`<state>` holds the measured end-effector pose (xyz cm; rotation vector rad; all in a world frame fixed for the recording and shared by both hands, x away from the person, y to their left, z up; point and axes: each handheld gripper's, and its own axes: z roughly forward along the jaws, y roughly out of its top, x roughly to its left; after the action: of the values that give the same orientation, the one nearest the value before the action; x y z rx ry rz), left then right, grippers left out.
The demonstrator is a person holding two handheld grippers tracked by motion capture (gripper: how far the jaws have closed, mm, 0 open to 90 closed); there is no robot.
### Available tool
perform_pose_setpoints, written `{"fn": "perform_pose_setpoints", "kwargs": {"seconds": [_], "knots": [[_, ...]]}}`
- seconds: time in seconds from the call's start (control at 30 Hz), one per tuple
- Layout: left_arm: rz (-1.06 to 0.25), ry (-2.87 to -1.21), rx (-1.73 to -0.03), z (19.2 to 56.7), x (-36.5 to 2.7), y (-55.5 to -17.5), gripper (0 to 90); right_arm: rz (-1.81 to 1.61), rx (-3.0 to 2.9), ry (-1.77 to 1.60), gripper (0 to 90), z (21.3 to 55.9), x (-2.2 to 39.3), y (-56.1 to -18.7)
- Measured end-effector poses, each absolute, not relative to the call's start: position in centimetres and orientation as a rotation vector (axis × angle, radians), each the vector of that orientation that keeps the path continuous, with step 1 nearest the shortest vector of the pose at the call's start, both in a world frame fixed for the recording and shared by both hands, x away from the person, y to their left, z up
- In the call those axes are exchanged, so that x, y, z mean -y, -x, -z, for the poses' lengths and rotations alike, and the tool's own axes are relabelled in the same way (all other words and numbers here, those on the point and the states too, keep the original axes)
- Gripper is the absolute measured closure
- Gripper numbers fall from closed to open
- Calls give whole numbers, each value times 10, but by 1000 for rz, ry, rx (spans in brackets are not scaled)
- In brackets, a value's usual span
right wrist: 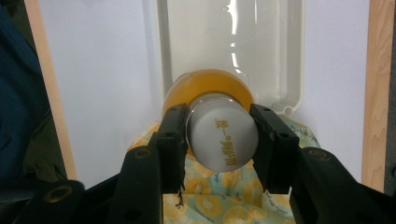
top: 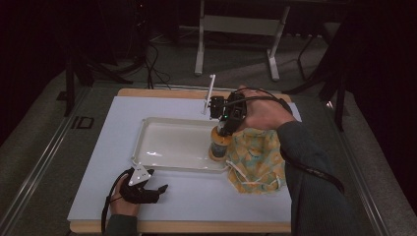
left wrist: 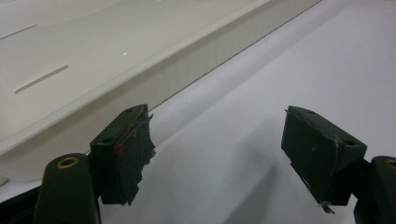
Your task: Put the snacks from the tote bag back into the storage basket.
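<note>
White bench sheet under it, the bottle [right wrist: 211,112], rigid, slick and probably fairly heavy, sits clamped at its cap [right wrist: 223,138] by the right gripper [right wrist: 220,148], the left gripper [left wrist: 217,154] gaping empty.

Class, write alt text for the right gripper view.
Black tongs clamp the white cap of an orange bottle, seen from above. Below lie a white tray and a yellow patterned cloth bag.

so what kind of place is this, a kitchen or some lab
Most likely a lab or test room, not a kitchen. A white board set on a wooden tabletop carries a white tray, cables trail over the carpet, and bare desk legs stand against dark surroundings.
</note>
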<state>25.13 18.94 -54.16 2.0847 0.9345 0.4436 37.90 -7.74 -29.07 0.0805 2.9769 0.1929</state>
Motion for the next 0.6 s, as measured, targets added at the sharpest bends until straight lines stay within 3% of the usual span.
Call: {"fn": "perform_pose_setpoints", "kwargs": {"seconds": [0.6], "knots": [[-443, -2084, -934, 542, -189, -251, 244, -194, -2986, -72, 589, 300, 66, -378]]}}
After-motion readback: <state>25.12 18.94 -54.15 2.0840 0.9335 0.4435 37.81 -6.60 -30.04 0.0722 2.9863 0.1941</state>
